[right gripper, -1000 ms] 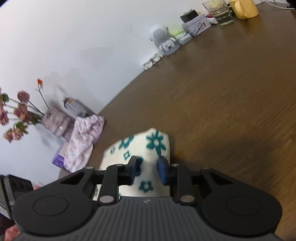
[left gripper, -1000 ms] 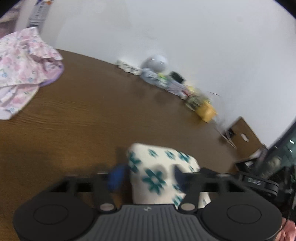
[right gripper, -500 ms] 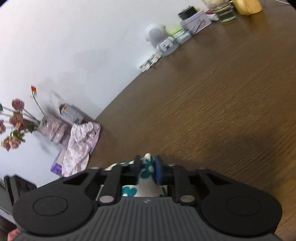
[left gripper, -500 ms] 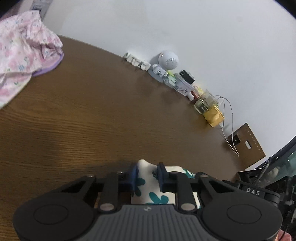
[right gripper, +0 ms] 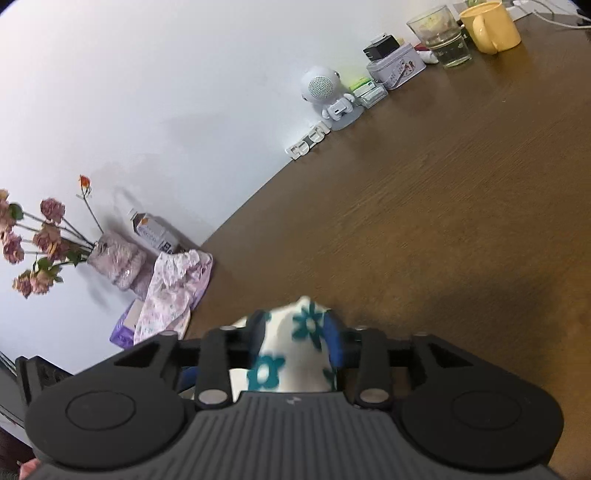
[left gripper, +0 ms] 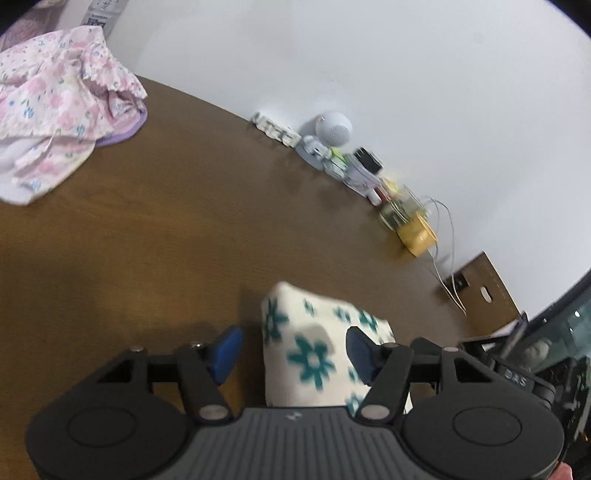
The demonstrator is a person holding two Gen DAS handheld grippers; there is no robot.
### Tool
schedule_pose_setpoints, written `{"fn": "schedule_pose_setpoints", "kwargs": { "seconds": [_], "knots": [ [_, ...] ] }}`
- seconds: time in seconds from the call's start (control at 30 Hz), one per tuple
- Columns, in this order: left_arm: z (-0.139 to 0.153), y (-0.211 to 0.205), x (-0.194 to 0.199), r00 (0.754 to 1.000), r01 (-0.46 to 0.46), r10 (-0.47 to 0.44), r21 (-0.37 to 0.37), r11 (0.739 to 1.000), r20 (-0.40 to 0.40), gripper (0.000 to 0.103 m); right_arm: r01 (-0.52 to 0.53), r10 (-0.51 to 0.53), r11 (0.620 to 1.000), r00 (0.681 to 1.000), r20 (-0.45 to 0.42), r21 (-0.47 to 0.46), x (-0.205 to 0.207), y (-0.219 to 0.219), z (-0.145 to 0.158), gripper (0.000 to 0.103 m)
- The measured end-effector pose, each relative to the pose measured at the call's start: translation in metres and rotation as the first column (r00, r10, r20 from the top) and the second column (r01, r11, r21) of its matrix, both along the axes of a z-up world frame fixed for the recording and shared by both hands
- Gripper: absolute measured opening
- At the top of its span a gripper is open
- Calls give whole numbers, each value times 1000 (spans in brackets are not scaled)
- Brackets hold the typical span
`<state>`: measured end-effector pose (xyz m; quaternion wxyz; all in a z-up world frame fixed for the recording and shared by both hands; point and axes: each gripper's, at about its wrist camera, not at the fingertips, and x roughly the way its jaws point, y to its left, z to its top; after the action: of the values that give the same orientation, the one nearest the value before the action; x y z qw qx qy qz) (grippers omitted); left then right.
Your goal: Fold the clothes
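A folded white cloth with teal flowers [left gripper: 314,358] lies on the brown wooden table [left gripper: 184,221], close under both grippers. My left gripper [left gripper: 293,350] is opening. Its left blue pad hangs over bare wood beside the cloth's edge, and its right pad hovers over the cloth without pressing it. In the right wrist view the same cloth [right gripper: 306,321] rises in a small peak between the fingers of my right gripper [right gripper: 295,334]. That gripper's jaws are also opening, and the fabric fills the gap between them.
A crumpled pink floral garment [left gripper: 55,110] lies at the table's far left, next to a vase of dried flowers [right gripper: 114,262]. Along the wall stand a white robot-shaped speaker [right gripper: 321,88], a tin, a glass [right gripper: 443,37] and a yellow mug [right gripper: 487,26].
Half a second ago both grippers were pinched on a raised fold of the flowered cloth. Both have since spread their jaws, and the cloth shows wider and flatter in the left view.
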<state>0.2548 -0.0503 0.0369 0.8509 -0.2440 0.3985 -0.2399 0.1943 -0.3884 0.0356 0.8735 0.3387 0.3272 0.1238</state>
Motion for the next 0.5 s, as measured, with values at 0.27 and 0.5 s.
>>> {"fn": "schedule_pose_setpoints", "kwargs": {
  "seconds": [0.27, 0.5],
  "knots": [
    [3, 1, -15, 1000, -16, 16, -25, 1000, 5, 61, 4, -3, 1000, 1000, -9, 23, -16, 3, -4, 24],
    [2, -6, -23, 999, 11, -11, 1, 1000, 30, 37, -3, 3, 1000, 1000, -30, 18, -21, 9, -13, 10]
  ]
}}
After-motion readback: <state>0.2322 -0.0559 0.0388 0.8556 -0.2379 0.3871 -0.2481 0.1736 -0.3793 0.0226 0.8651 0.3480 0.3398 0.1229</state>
